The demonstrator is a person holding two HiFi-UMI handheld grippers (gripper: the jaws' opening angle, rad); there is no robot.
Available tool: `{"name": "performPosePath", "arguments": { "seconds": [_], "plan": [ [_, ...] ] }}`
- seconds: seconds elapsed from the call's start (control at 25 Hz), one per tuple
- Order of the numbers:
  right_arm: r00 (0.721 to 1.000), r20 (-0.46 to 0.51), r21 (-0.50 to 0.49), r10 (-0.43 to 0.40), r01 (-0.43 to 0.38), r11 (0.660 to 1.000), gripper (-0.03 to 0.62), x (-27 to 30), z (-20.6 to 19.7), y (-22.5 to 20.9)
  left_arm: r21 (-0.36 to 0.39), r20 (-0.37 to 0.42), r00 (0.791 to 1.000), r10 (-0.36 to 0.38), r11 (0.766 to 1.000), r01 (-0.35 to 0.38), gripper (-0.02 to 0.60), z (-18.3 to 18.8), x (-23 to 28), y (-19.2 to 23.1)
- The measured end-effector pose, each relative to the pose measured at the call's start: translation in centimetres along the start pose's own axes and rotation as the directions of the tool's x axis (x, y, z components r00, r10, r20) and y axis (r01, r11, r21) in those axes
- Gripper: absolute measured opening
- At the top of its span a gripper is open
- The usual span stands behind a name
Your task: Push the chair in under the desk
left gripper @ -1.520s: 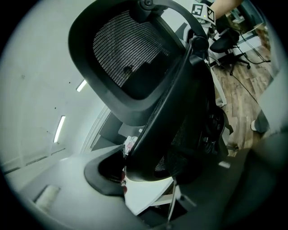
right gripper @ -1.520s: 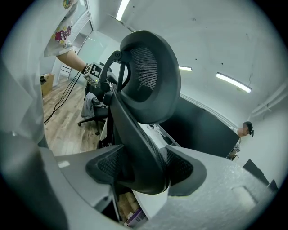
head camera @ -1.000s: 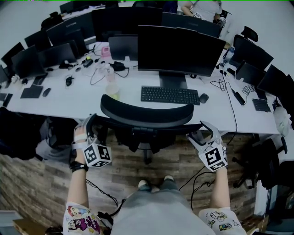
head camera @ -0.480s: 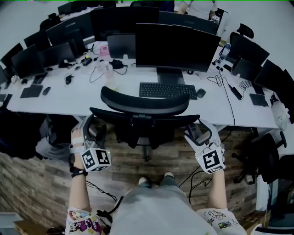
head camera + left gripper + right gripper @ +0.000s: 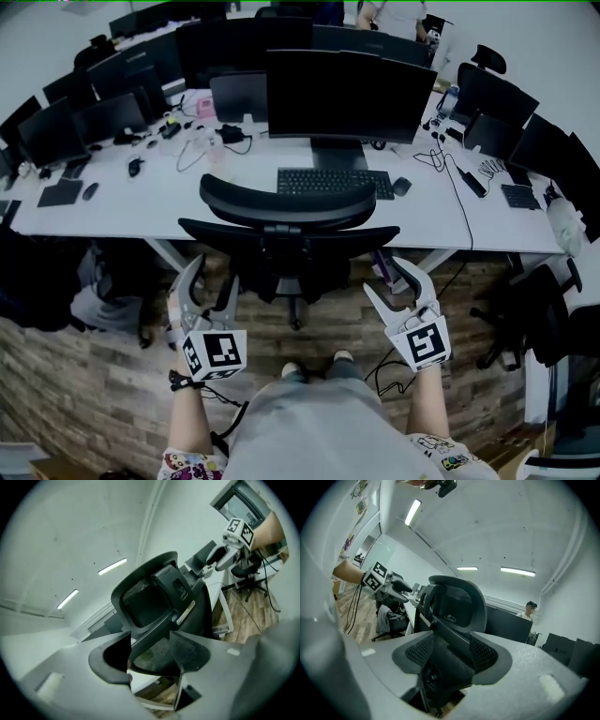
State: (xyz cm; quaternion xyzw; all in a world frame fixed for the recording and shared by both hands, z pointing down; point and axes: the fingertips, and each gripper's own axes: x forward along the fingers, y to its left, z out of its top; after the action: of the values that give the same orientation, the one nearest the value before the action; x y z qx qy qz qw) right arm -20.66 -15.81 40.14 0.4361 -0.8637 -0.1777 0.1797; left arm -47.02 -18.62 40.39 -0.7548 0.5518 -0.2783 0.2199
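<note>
The black mesh office chair (image 5: 286, 246) stands with its headrest (image 5: 286, 200) at the edge of the white desk (image 5: 103, 208), its seat tucked below. My left gripper (image 5: 211, 281) hangs behind the chair's left side and my right gripper (image 5: 388, 279) behind its right side. Both are clear of the chair. Their jaws are closing with nothing between the pads. In the left gripper view the chair's back (image 5: 159, 597) rises beyond my left gripper (image 5: 152, 656). The right gripper view shows the chair's back (image 5: 454, 604) past my right gripper (image 5: 451, 656).
On the desk are a large monitor (image 5: 347, 94), a keyboard (image 5: 334, 183) and a mouse (image 5: 402, 186). Cables (image 5: 459, 202) trail at the right. Other chairs (image 5: 539, 319) stand at the right and a dark bundle (image 5: 42, 281) at the left. The floor (image 5: 319, 323) is wood.
Both grippers have drawn back from the chair's back edges toward me and have narrowed a little. The chair sits further in at the desk.
</note>
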Motion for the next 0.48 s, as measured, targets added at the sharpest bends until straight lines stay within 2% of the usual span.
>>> {"name": "performPosePath", "arguments": {
  "seconds": [0.12, 0.24, 0.4, 0.48],
  "plan": [
    [0.999, 0.048, 0.086, -0.017, 0.013, 0.996, 0.206, -0.6, 0.6, 0.7, -0.111, 0.037, 0.999, -0.02, 0.994, 0.024, 0.231, 1.2, -0.9, -1.0],
    [0.997, 0.063, 0.2, -0.032, 0.019, 0.98, 0.183, -1.2, 0.6, 1.2, -0.218, 0.064, 0.997, -0.048, 0.974, 0.061, 0.199, 1.9, -1.5, -2.2],
    [0.998, 0.055, 0.299, -0.038, 0.02, 0.954, 0.152, -1.6, 0.1, 1.9, -0.366, 0.078, 0.992, -0.104, 0.922, 0.125, 0.166, 1.9, -2.2, -4.5],
    [0.998, 0.054, 0.347, -0.042, 0.021, 0.938, 0.129, -1.9, -0.3, 2.3, -0.417, 0.069, 0.989, -0.129, 0.897, 0.146, 0.158, 1.4, -2.5, -5.6]
  ]
}}
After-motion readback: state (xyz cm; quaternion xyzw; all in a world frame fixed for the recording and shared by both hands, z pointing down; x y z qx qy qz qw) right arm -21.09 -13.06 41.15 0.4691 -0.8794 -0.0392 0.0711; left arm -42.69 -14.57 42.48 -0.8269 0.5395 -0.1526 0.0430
